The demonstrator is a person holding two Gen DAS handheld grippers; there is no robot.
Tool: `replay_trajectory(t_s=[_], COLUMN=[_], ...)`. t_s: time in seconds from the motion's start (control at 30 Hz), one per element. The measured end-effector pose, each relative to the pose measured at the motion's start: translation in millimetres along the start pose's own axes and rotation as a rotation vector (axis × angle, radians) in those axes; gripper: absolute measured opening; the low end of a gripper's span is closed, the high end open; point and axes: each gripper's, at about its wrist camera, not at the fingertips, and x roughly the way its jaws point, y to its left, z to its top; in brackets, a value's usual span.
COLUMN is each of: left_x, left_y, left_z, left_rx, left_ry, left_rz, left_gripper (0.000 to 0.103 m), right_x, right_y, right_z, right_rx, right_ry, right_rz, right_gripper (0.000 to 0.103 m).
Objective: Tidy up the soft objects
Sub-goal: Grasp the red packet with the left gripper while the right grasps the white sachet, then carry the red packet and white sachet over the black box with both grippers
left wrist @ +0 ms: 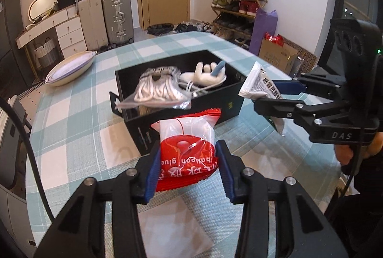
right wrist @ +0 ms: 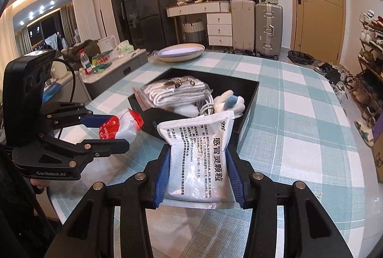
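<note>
My left gripper (left wrist: 188,169) pinched one red balloon-glue packet (left wrist: 188,150), low centre of the left view, just before one black box (left wrist: 182,111) on the checked worktop (left wrist: 71,114). My right gripper (right wrist: 199,176) pinched one white medicine sachet (right wrist: 199,157) at lower centre of the right view. Risk, as I judged: either slick pouch might slip, or catch the box rim. Inside lay one bagged striped cloth (left wrist: 158,88) and one plush toy (left wrist: 205,74).
</note>
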Motion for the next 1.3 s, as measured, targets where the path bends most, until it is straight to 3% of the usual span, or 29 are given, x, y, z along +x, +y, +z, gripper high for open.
replay_trajectory(t_s=[0.47,0.93,1.3], left_x=[-26.0,-9.9,13.4], left_y=[20.7,40.7,44.9], left_z=[16.1,33.2,40.1], left_rx=[-0.069,-0.092,-0.093], left_ry=[-0.140,-0.167,-0.144], left_rz=[0.079,0.129,0.141], left_gripper=[0.043,0.043,0.043], right_x=[-11.4,-6.9,13.8], right_y=[-4.4,-6.6,-7.2], right_z=[14.5,35.0,48.5], right_rx=[0.083,0.122,0.126], right_ry=[-0.106,-0.186,-0.177], right_rz=[0.041,0.036,0.028], right_gripper=[0.045,0.045,0.045])
